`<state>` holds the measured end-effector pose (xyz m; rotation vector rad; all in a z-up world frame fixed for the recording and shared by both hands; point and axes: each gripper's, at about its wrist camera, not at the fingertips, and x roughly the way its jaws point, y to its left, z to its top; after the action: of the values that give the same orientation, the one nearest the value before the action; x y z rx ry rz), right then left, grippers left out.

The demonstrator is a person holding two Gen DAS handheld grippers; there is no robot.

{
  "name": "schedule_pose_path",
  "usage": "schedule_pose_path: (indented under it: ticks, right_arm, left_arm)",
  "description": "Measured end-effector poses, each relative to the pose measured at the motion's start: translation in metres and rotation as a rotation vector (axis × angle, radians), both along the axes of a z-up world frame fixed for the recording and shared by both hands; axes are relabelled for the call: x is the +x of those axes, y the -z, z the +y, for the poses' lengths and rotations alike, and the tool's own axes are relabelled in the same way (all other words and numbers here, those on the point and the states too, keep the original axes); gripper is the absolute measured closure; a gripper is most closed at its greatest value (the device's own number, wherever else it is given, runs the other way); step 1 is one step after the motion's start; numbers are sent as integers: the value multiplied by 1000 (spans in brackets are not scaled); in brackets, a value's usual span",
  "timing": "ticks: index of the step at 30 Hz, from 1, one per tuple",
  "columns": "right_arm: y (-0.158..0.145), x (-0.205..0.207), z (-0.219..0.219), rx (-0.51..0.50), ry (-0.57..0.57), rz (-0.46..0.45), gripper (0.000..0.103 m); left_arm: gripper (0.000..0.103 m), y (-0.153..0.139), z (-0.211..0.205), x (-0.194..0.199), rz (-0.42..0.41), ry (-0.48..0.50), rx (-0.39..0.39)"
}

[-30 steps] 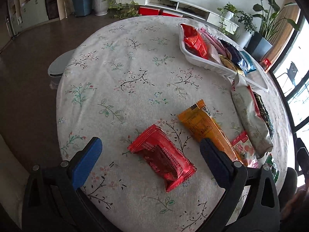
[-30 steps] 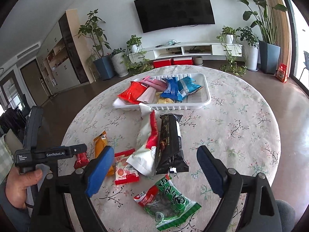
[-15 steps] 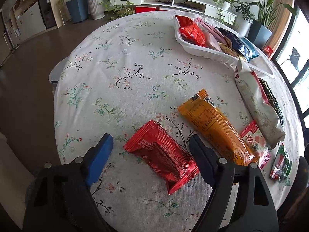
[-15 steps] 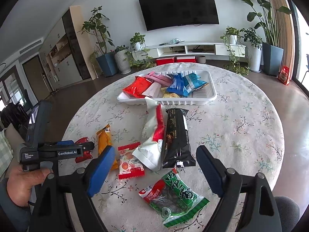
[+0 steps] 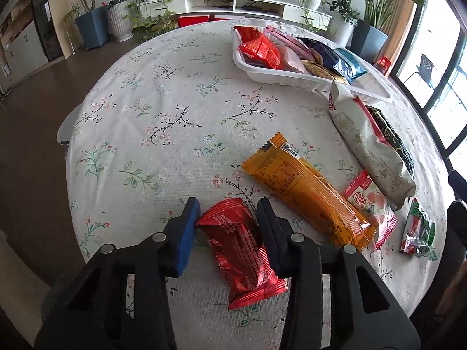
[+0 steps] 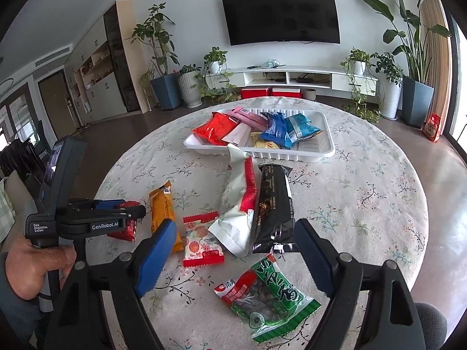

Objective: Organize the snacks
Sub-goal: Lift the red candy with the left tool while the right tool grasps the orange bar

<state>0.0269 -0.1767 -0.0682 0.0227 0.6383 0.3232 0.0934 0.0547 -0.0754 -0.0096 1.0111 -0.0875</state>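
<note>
From the left wrist, the left gripper (image 5: 227, 213) was seen closing around the red snack packet (image 5: 239, 245), which lay on the floral tablecloth (image 5: 163, 116) between the two pads, both touching its sides, with the orange packet (image 5: 306, 189) just to its right. From the right wrist, the right gripper (image 6: 233, 248) was held wide open with nothing gripped, near the green packet (image 6: 268, 294), while the white tray (image 6: 327, 145) of snacks stood at the far side.
</note>
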Motion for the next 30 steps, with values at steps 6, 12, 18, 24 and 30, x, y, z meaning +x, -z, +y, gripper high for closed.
schedule_pose_path:
  ticks: [6,12,18,24,30]
  right_arm:
    - [0,0,1,-2,-1,0,18]
    - [-4,0,1,-10,-9,-7,18]
    - [-5,0,1,-12,-11,-10,18]
    - [-8,5,7,-13,-58,4,19]
    - [-10,35,52,-131,-266,81,27]
  left_arm:
    - [64,0,-6,-1,21,54,36]
    - [57,0,-5,-7,35,33,55]
    - [46,-10,1,-18,23,7,55]
    - [49,0,-6,-25,47,44,48]
    - [72,-2,-3,-27,48,62,22]
